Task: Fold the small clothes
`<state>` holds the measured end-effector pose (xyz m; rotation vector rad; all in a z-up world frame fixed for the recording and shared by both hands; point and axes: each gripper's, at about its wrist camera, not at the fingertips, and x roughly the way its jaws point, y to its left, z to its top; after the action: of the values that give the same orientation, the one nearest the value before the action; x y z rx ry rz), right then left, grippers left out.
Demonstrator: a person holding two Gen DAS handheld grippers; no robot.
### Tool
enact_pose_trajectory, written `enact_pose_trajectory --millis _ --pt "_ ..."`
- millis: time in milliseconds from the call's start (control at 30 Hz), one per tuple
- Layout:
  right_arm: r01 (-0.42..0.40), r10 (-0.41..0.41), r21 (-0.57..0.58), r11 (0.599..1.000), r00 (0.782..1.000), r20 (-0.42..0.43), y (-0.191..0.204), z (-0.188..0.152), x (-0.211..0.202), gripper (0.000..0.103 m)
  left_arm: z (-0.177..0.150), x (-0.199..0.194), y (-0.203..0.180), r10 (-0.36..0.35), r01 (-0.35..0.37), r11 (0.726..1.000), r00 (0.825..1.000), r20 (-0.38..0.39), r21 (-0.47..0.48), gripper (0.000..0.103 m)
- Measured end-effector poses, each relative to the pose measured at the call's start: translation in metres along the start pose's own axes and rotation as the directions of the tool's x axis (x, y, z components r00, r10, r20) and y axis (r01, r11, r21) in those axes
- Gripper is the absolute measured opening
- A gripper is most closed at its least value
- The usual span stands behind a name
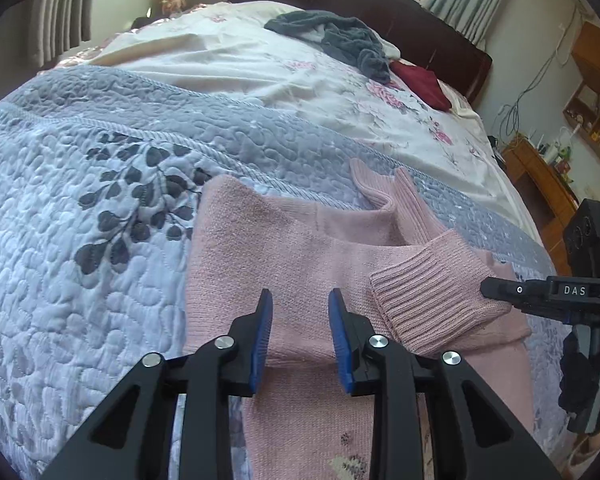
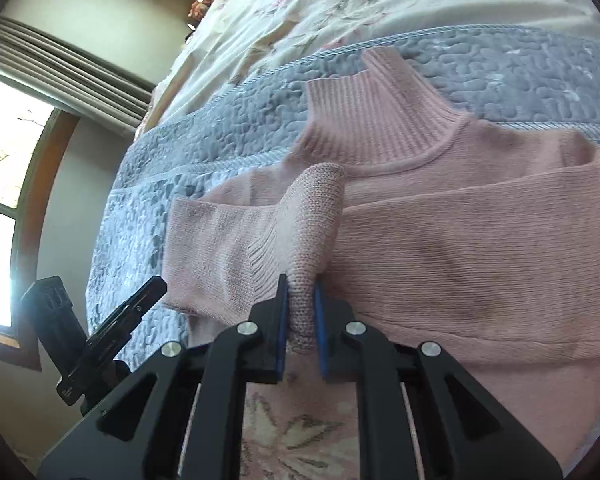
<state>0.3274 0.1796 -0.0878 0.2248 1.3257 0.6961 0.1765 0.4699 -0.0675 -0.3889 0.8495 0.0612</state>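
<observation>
A small pink knit sweater [image 1: 284, 248] with a ribbed high collar [image 2: 384, 128] lies flat on the quilted bed. One sleeve is folded across its chest. My right gripper [image 2: 301, 284] is shut on the ribbed cuff [image 2: 312, 232] of that sleeve; in the left wrist view it [image 1: 490, 286] comes in from the right at the cuff [image 1: 432, 300]. My left gripper [image 1: 300, 300] hovers open just above the sweater's body, nothing between its blue pads. A flower pattern [image 2: 292, 436] shows on the sweater front, near the camera.
The blue-grey leaf-print quilt [image 1: 80, 220] covers the near bed, a floral white sheet [image 1: 300, 80] beyond it. A dark grey garment [image 1: 340, 40] and a dark red one [image 1: 424, 84] lie near the headboard. Wooden shelves [image 1: 580, 120] stand right; a window [image 2: 4, 160] is left.
</observation>
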Motion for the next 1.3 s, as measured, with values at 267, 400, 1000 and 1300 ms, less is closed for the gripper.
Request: enact_pose_trajectory --millis 267,400,1000,1300 --pt "0.209 -0.211 -0.036 0.977 0.975 -0.068 -0.032 -0.013 0.048 0.012 -0.011 0.049 0.001 0.079 -0.076 0.997 0.993 -0.086 0.035 0.029" --pt "0.282 -0.287 -0.096 0.955 0.957 -0.044 -0.018 -0.016 0.044 0.021 -0.010 0.047 0.005 0.060 -0.058 0.998 0.994 -0.092 0.022 0.029" --pt "0.333 -0.371 -0.326 0.885 0.927 -0.061 0.074 -0.042 0.100 0.027 -0.013 0.046 0.005 0.081 -0.079 0.996 0.991 -0.107 0.031 0.038" --pt "0.156 -0.159 -0.137 0.978 0.987 -0.006 0.035 -0.025 0.030 0.013 -0.015 0.048 0.007 0.073 -0.071 0.997 0.992 -0.104 0.024 0.038"
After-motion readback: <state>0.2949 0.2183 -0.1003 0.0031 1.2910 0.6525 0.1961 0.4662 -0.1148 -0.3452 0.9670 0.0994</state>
